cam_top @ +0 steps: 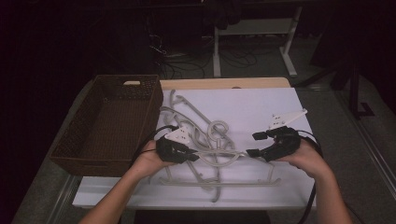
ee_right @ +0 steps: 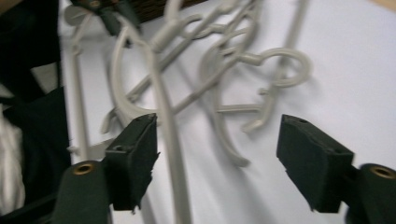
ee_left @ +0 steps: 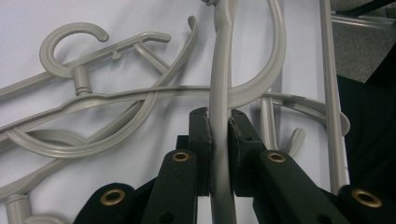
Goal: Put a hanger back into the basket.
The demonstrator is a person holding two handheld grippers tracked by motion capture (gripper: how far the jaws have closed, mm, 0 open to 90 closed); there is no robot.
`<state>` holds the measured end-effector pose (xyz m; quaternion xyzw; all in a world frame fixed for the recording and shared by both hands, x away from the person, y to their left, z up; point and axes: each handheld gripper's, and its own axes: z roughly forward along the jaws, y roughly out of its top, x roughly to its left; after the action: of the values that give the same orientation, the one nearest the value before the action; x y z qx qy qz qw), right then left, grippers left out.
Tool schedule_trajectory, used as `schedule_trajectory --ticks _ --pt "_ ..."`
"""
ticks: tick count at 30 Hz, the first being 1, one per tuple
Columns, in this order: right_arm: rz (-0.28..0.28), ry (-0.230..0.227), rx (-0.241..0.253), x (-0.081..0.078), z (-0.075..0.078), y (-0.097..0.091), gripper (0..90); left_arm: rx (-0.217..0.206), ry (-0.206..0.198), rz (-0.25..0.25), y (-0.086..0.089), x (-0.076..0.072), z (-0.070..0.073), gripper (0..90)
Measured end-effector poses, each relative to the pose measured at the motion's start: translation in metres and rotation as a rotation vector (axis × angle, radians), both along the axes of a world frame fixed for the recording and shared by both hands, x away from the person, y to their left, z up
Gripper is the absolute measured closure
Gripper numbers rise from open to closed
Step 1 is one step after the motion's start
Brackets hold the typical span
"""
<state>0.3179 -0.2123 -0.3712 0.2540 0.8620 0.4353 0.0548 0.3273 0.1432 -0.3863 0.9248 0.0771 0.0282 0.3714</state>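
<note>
Left tool [ee_left: 219, 135] is clenched on the bar of one grey hanger [ee_left: 220, 84], its two black pads squeezing that bar from both sides just below where the bar crosses a curved arm of another hanger; the right tool [ee_right: 217, 161] is released, jaws spread wide, with a hanger bar running just beside its left pad and nothing between them. Outward from the left tool lies the pile of hangers [cam_top: 205, 140], hooks and arms threaded through one another on the white tabletop [cam_top: 261, 112]; the brown basket [cam_top: 109, 123] stands at the left edge of the tabletop, touching or nearly touching the pile, and looks empty. The likely trouble is the tangle: a lift of the gripped hanger would probably drag its neighbours along, since a hook loops over the arms near the grip; one could then drop off the near edge, where some bars already lie close. The thin, smooth bar may also twist or slide in the pads; the open right tool could steady the rest.
</note>
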Motion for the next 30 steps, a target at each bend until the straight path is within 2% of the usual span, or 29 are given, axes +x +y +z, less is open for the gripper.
schedule_trajectory --ticks 4,10,18,24,30 --pt "-0.084 -0.016 0.001 -0.003 -0.001 -0.010 18.9 0.001 0.009 0.020 0.001 0.001 0.000 82.0" --pt "-0.241 -0.033 0.021 -0.007 -0.003 -0.031 15.9 -0.006 0.023 0.040 0.001 -0.001 0.005 82.0" --pt "-0.365 -0.036 0.026 -0.007 -0.013 -0.051 14.0 -0.007 0.012 0.070 0.006 -0.007 0.029 82.0" --pt "-0.405 -0.028 0.008 -0.002 -0.023 -0.051 12.4 -0.011 0.003 0.107 0.015 -0.008 0.051 82.0" --pt "-0.409 -0.015 -0.008 0.002 -0.033 -0.042 9.4 -0.016 -0.013 0.139 0.023 -0.004 0.074 82.0"
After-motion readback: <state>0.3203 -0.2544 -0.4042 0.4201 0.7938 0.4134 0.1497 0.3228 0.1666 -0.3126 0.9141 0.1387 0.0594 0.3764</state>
